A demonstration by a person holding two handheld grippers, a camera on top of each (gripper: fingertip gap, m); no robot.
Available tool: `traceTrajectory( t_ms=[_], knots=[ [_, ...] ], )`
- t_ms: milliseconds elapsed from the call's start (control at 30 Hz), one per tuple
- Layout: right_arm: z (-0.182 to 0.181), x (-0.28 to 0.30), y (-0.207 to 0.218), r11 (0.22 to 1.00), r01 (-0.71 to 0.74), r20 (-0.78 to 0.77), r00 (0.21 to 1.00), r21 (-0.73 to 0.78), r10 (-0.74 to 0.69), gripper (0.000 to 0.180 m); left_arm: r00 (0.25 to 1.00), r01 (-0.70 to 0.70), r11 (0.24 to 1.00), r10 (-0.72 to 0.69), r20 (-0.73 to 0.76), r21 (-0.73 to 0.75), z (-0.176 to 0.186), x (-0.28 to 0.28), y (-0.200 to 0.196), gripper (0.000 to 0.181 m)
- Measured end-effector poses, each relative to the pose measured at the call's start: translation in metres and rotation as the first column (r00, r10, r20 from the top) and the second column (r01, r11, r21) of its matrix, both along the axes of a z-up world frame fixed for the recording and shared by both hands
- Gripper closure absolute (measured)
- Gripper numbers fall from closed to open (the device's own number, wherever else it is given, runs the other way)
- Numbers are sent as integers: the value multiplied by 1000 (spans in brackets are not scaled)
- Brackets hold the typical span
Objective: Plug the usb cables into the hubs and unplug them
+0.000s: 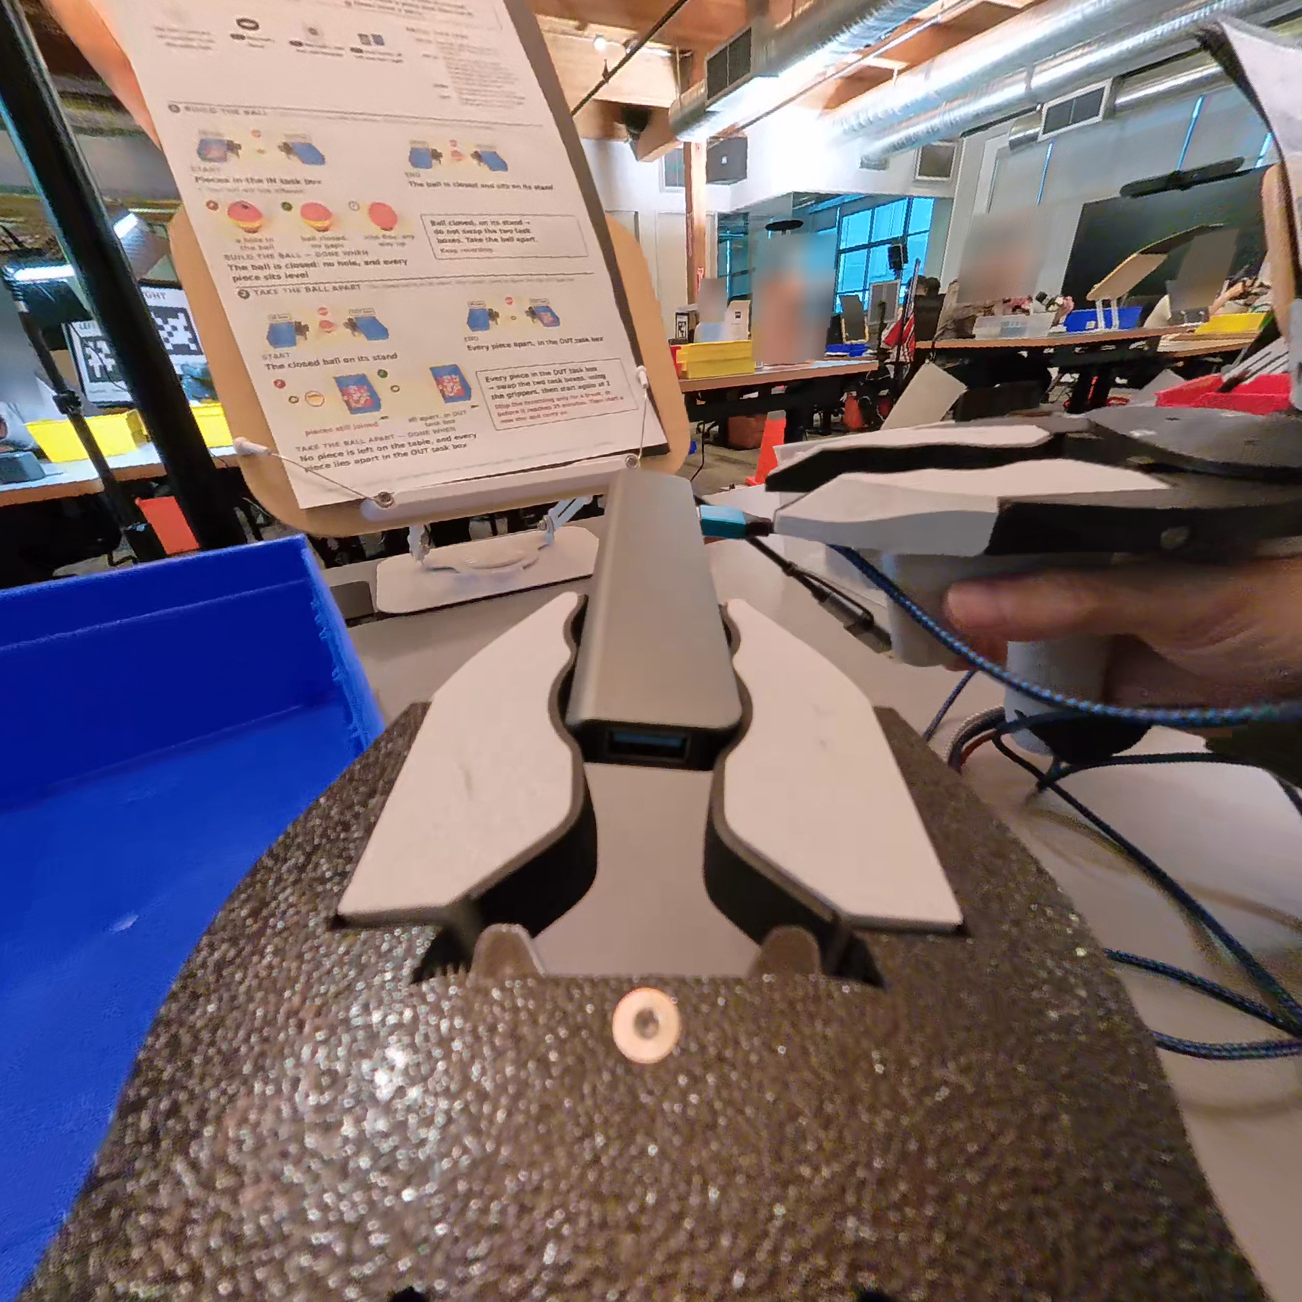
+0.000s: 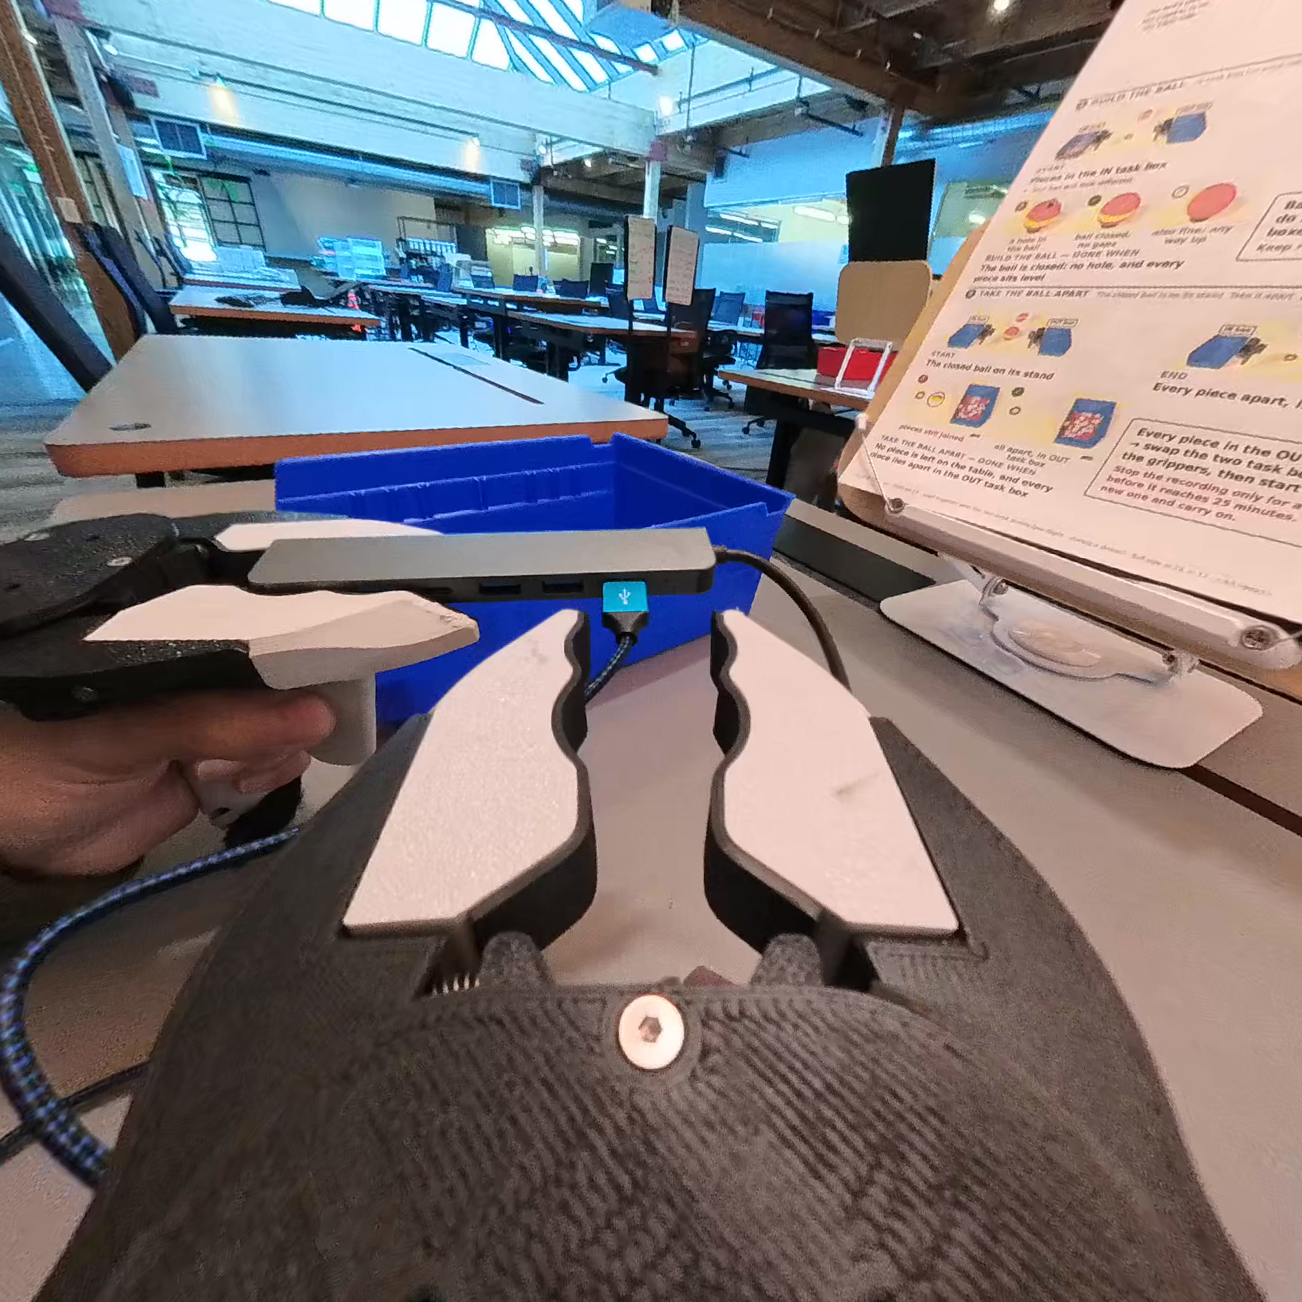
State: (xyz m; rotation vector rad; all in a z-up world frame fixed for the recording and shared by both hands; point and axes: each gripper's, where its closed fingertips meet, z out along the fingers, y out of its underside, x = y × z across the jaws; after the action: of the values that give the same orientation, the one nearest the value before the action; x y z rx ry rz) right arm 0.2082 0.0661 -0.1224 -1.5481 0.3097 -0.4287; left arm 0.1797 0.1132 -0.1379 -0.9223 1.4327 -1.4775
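My left gripper (image 1: 655,604) is shut on a grey USB hub (image 1: 655,620) and holds it above the table, one end port facing the camera. A teal USB plug (image 2: 625,597) on a blue braided cable (image 2: 42,1057) sits in a side port of the hub (image 2: 486,553). My right gripper (image 2: 648,618) is open, its fingertips just short of the plug and on either side of it, not touching it. In the left wrist view the right gripper (image 1: 775,504) comes in from the right, the plug (image 1: 726,525) at its tip. The left gripper (image 2: 451,571) shows at the left of the right wrist view.
A blue bin (image 1: 141,704) stands at the left, just behind the hub in the right wrist view (image 2: 535,486). An instruction sheet on a stand (image 1: 394,282) is at the back of the table (image 2: 1057,881). The hub's black cable (image 2: 796,599) and loose blue cable loops (image 1: 1127,881) lie on the right.
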Motion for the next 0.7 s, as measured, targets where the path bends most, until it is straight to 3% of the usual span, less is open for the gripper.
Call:
traceTrajectory(
  t_ms=[333, 700],
  knots=[
    [-6, -5, 7, 999, -15, 5, 1000, 40, 15, 154, 999, 53, 998, -53, -7, -28, -6, 1, -3, 147],
    [-18, -4, 2, 998, 47, -53, 998, 42, -45, 159, 998, 63, 996, -64, 18, 57, -10, -2, -18, 148]
  ],
)
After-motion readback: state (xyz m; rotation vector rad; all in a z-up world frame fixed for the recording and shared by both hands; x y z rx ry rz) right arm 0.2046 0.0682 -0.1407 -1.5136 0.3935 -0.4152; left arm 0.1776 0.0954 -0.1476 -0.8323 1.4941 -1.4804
